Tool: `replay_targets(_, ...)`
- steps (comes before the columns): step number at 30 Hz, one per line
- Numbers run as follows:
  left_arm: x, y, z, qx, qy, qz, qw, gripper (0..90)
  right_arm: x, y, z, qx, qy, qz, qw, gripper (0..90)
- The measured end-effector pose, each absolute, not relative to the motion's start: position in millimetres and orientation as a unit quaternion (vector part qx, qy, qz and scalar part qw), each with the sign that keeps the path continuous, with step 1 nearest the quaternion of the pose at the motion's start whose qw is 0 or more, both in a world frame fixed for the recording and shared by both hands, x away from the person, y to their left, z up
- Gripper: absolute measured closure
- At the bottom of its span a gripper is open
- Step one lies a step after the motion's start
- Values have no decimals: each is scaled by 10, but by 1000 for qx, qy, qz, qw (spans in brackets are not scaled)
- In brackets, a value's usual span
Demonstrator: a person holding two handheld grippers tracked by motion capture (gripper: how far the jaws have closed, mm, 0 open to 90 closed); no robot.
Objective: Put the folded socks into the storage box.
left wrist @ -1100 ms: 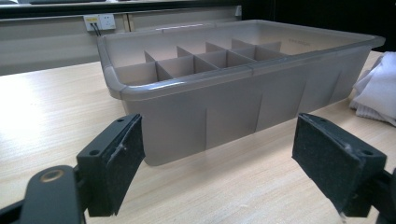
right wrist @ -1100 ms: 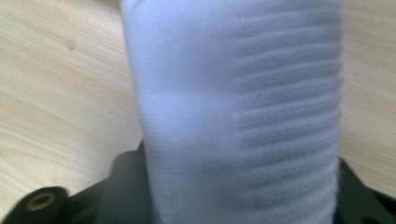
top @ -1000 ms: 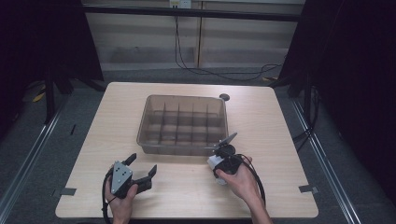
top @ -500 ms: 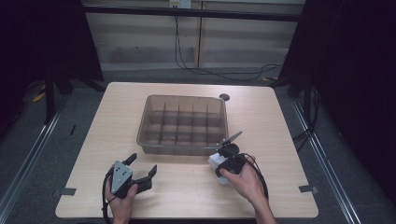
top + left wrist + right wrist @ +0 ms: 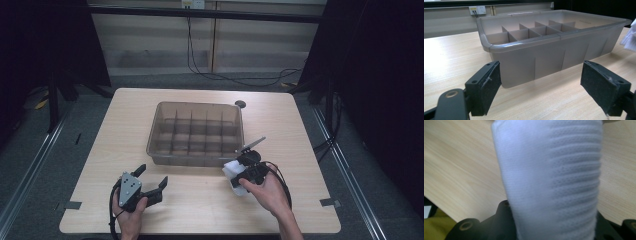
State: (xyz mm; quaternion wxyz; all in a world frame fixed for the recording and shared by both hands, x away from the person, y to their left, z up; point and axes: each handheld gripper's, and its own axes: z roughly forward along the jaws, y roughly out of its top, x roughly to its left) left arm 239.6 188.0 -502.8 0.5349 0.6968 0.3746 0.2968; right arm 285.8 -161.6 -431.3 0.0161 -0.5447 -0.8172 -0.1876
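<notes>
The left gripper [image 5: 541,92] gapes wide just short of the grey divided bin [image 5: 554,47]; white cloth [image 5: 630,37] far right.

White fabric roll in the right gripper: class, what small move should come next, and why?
Probably carry the white fabric roll over the rim of the divided bin. The right gripper, whose jaws have just been closing, grips it beside the bin's near right corner; every compartment looks empty.

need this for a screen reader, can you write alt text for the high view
A person's right gripper holds a white cloth just off a wooden table, beside the near right corner of a grey divided bin. The left gripper rests open near the table's front edge.
</notes>
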Motion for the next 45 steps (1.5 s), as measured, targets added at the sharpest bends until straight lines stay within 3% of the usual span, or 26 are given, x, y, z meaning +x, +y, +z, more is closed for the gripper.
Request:
replay_targets(24,2395,1890,-5030,693,376,295,539,165,2924,-1611,-3832,-527,-818,-231,5,667)
replay_targets(32,2390,1902,-5031,691,375,296,543,164,3149,-1651,-3610,-535,-809,-245,-9,664)
replay_targets(45,2386,1905,-5032,690,373,298,544,164,3606,-1577,-3695,-566,-800,-201,-10,664)
